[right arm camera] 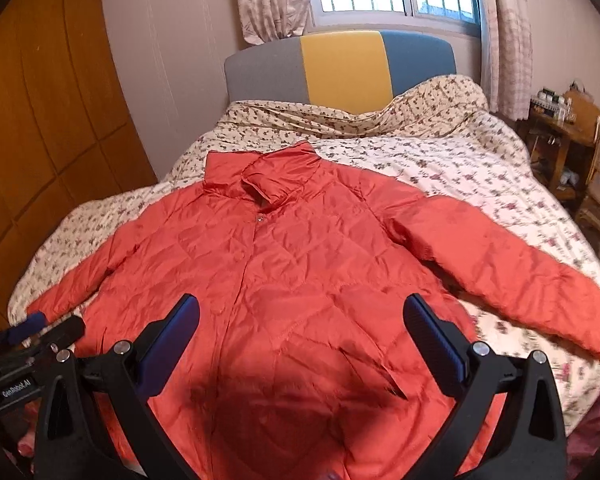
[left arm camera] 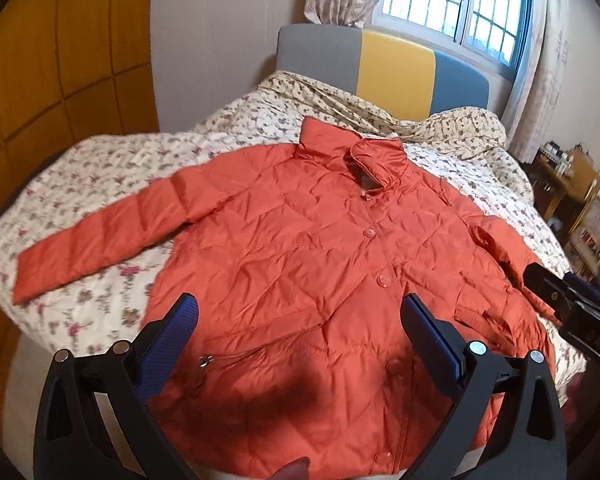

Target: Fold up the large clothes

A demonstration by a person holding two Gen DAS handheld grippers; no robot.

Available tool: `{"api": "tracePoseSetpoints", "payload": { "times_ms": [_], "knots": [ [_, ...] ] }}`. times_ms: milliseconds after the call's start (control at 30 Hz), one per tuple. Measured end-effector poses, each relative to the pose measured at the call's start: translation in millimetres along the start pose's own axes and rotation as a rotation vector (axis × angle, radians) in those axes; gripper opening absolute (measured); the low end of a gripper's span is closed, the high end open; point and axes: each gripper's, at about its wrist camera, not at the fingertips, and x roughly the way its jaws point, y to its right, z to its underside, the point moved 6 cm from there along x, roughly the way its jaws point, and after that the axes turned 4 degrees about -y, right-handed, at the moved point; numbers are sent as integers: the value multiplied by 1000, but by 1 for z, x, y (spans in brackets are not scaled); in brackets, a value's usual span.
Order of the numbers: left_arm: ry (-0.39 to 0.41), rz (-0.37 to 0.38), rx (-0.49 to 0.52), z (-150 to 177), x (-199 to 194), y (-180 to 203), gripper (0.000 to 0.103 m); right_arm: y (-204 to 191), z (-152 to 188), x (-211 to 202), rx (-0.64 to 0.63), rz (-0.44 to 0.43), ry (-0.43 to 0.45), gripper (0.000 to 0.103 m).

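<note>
Both grippers hang over the near hem of the jacket [left arm camera: 308, 264], which lies face up and buttoned on the flowered bedspread [left arm camera: 100, 168]. Its long axis runs from the hem at the near edge of the bed up to the collar [left arm camera: 356, 152] at the far end, toward the headboard [right arm camera: 340, 68].

From the left gripper [left arm camera: 300, 320], whose jaws stand wide and hold nothing, the jacket's body lies straight ahead and below, and one sleeve [left arm camera: 100, 232] stretches far out to the left. From the right gripper [right arm camera: 302, 322], equally wide and empty, the body also lies ahead, and the other sleeve [right arm camera: 512, 264] angles out to the right and nearer.

Each gripper is therefore the nearer one to the sleeve on its own side, so a first fold inward would likely start there. Both are tilted downward and forward, above the cloth; whether either touches it I cannot tell.
</note>
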Motion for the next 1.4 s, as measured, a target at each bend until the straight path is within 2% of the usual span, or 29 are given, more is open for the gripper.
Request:
{"api": "tracePoseSetpoints", "payload": {
  "times_ms": [67, 167, 333, 467, 667, 833, 933, 1067, 1133, 1167, 1200, 1300, 1400],
  "knots": [
    [-29, 10, -11, -2, 14, -2, 100, 4, 0, 21, 15, -6, -41, 101],
    [-59, 24, -38, -8, 42, -6, 100, 4, -1, 54, -30, 14, -122, 101],
    [-87, -57, 8, -29, 90, -12, 100, -4, -20, 107, -120, 50, -169, 101],
    [-119, -72, -35, -55, 128, -22, 100, -1, -48, 143, -81, 37, -192, 101],
    [-105, -155, -40, -86, 184, -25, 100, -19, -98, 201, -77, -4, -165, 100],
    [-148, -181, -43, -72, 218, -34, 100, -53, -135, 253, -140, -20, -131, 93],
    [-103, -163, -53, -62, 217, -37, 100, -71, -146, 286, -203, 7, -134, 90],
    [-82, -174, -43, -55, 218, -34, 100, -85, -150, 319, -244, 30, -151, 85],
    [-92, -182, -35, -54, 222, -33, 100, -80, -152, 328, -238, 40, -138, 66],
    [-97, -184, -33, -53, 223, -32, 100, -76, -153, 328, -230, 38, -129, 49],
    [-100, -186, -31, -53, 224, -31, 100, -71, -154, 326, -213, 22, -121, 37],
    [-105, -180, -34, -52, 225, -31, 100, -47, -153, 308, -138, -23, -98, 23],
    [-103, -175, -38, -52, 224, -32, 100, -13, -146, 282, -21, -28, -76, 23]
  ]
}}
